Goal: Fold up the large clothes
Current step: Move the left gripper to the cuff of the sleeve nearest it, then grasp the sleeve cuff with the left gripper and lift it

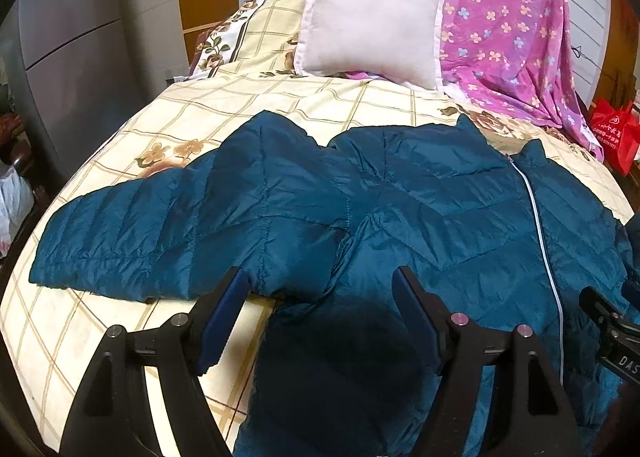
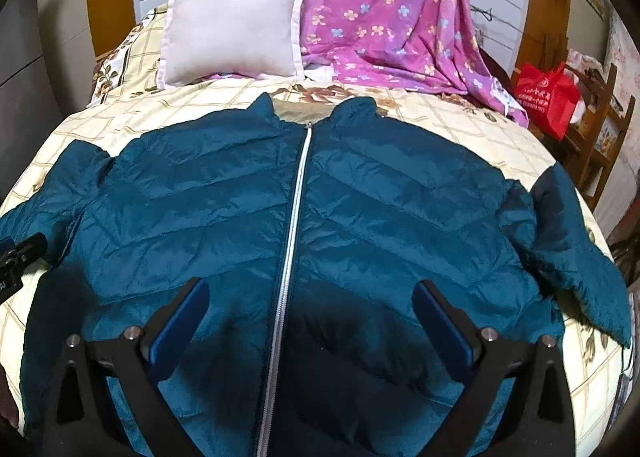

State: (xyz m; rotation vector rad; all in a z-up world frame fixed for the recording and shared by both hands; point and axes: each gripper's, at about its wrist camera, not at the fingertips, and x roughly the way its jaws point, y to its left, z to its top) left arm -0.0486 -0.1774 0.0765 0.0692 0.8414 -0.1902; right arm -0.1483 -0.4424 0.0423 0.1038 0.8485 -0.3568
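Both of our grippers, the left gripper (image 1: pixel 320 289) and the right gripper (image 2: pixel 312 301), hover with fingers spread and empty over the hem of the teal puffer jacket (image 2: pixel 304 209), which lies zipped and face-up on the checked bedspread (image 1: pixel 192 105). We judge the slick shell could slip from a shallow pinch, or we might snag the bedspread beneath the jacket, dragging both toward the pillow (image 2: pixel 232 25) beyond the jacket's collar.

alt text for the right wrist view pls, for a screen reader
A teal puffer jacket lies zipped and face up, sleeves spread, on a bed with a cream checked cover. The right gripper hovers open over its lower front, holding nothing. A pale pillow and a pink floral sheet sit behind.
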